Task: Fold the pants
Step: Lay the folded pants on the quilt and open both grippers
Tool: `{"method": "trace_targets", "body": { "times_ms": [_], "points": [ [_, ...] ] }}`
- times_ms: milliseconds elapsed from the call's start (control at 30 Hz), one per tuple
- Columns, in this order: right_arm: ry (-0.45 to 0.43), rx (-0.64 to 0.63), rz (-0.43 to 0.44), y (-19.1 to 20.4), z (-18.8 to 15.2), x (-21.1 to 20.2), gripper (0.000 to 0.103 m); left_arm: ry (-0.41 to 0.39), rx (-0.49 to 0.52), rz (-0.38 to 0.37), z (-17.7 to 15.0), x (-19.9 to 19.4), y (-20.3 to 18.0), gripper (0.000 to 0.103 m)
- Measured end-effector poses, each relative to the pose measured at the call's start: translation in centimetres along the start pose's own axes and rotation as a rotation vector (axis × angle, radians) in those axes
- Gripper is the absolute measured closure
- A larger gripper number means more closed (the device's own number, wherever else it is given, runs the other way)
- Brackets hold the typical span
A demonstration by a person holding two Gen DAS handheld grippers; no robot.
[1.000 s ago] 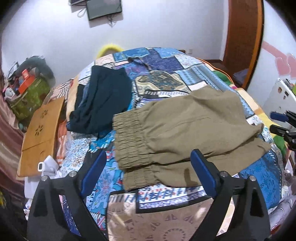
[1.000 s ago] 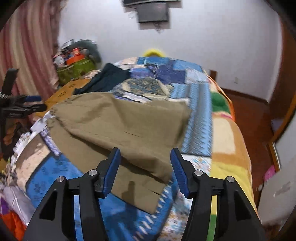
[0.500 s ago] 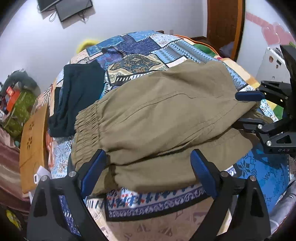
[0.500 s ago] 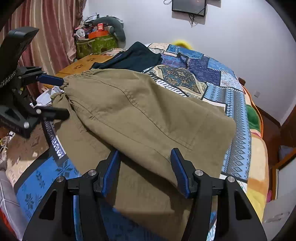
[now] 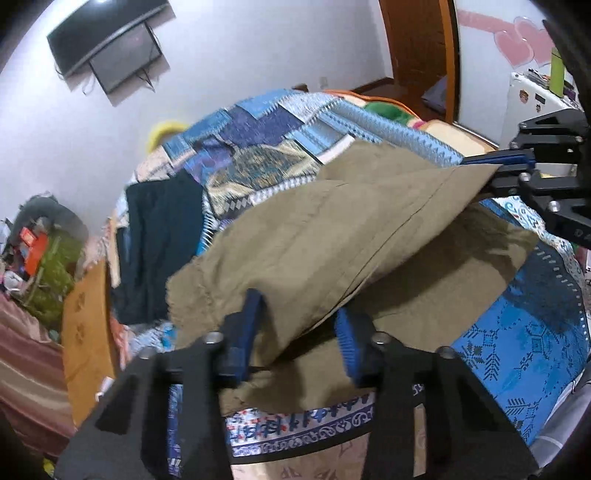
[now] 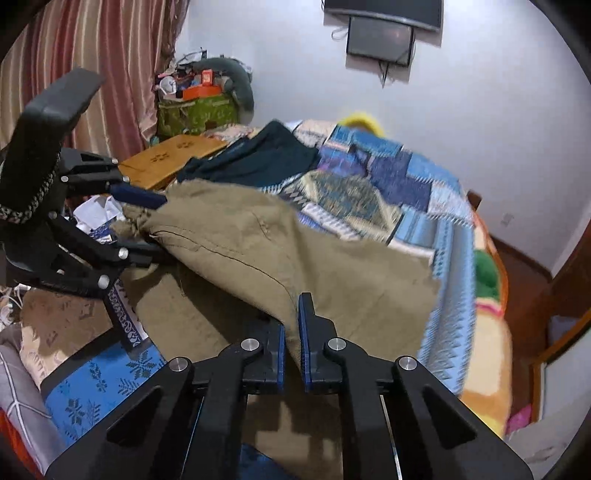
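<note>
Olive-khaki pants [image 5: 332, 236] lie on the patchwork bedspread, their upper leg lifted off the lower one. My left gripper [image 5: 299, 325] has its blue pads partly closed around the elastic waistband end of the upper layer; cloth fills the gap. My right gripper [image 6: 291, 332] is shut on the hem end of the same leg [image 6: 332, 280]. In the left wrist view the right gripper [image 5: 517, 173] holds the hem at far right. In the right wrist view the left gripper [image 6: 140, 225] holds the waistband at left.
A dark navy garment [image 5: 159, 236] lies on the bedspread [image 5: 517, 332] beyond the pants. A wooden side table [image 6: 173, 158] stands at the bed's left, with a cluttered green bag [image 6: 195, 110] behind it. A TV [image 6: 380, 33] hangs on the wall.
Both grippers went from open above the flat pants to closed on the upper leg's ends, and that layer has been lifted off the lower leg.
</note>
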State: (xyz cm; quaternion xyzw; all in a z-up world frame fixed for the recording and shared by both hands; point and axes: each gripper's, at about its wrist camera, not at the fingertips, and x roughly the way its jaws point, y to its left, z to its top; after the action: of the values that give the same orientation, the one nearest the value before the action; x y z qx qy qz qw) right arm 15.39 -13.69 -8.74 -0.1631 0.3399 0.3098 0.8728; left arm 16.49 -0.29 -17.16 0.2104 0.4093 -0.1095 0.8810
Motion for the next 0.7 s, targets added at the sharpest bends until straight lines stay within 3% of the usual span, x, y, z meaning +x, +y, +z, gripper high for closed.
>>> {"method": "trace_targets", "body": {
  "times_ms": [67,133,300,567,700],
  "points": [
    [-0.017,-0.012,-0.008,0.2,0.2,-1.1,0.098,-0.031,-0.013,-0.017,0.1,-1.1,0.3,0.069],
    [-0.031,-0.030,-0.014,0.5,0.2,-1.8,0.098,-0.049,-0.017,-0.020,0.3,-1.9,0.5,0.084],
    [-0.029,-0.060,-0.011,1.8,-0.5,-2.4,0.098,-0.035,-0.032,-0.038,-0.3,-2.3,0.3,0.086],
    [0.024,0.010,0.040,2.1,-2.9,-0.9,0.097,0.030,-0.108,-0.127,-3.0,-1.6,0.0,0.083],
    [0.063,0.067,0.074,2.0,-4.1,-0.2,0.095,0.043,-0.177,-0.156,-4.2,-1.9,0.8,0.068]
  ]
}}
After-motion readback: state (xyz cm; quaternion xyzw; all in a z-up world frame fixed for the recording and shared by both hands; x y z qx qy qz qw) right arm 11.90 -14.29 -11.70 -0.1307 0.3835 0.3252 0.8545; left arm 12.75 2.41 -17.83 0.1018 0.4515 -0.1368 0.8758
